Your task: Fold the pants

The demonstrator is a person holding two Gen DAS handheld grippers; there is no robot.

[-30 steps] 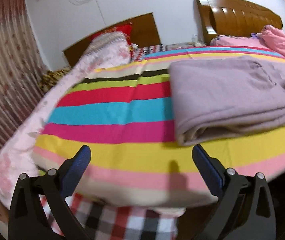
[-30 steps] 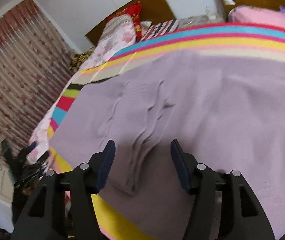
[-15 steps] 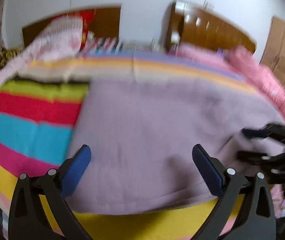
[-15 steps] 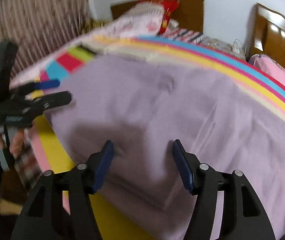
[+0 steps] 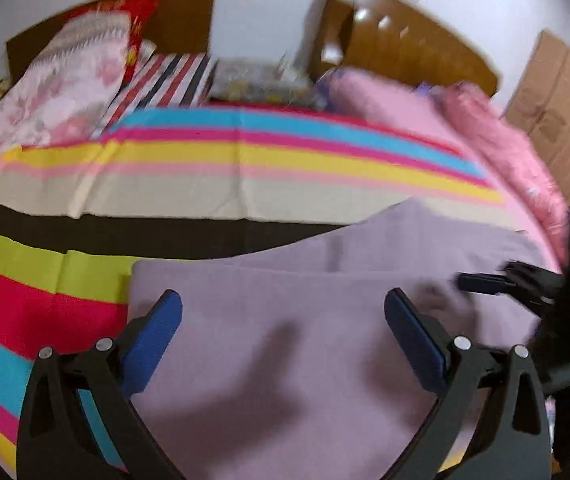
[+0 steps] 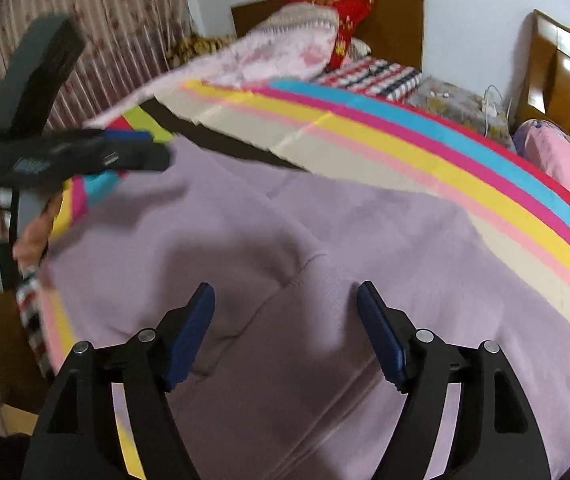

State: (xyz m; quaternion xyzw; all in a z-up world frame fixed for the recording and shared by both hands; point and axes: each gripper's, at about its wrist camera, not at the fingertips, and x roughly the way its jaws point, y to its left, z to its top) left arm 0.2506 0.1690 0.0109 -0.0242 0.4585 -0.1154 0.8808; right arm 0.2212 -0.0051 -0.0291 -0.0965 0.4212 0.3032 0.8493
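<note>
The pants (image 5: 325,360), of lilac knitted cloth, lie spread in a partly folded stack on the striped bedsheet (image 5: 245,160) near the front edge of the bed. The left gripper (image 5: 283,320) hovers over the left part of the cloth with its fingers (image 5: 157,332) wide apart and holding nothing. The right gripper (image 6: 285,320) stands over the seam area, its fingers (image 6: 381,340) also apart and empty. Whether any fingertip touches the cloth, I cannot tell, because both views are blurred.

The main risk, as I judge it, is to take only the top layer. The stack shows several layers at its edges, and a shallow pinch would lift one layer and pull the fold open. A second risk is uneven lifting: if one gripper closes sooner or higher than the other, the soft fabric may twist and the edges will not meet. The pants are also close to the bed edge, so a pull toward the person could drag them off. The sheet below could also be pinched together with the cloth
</note>
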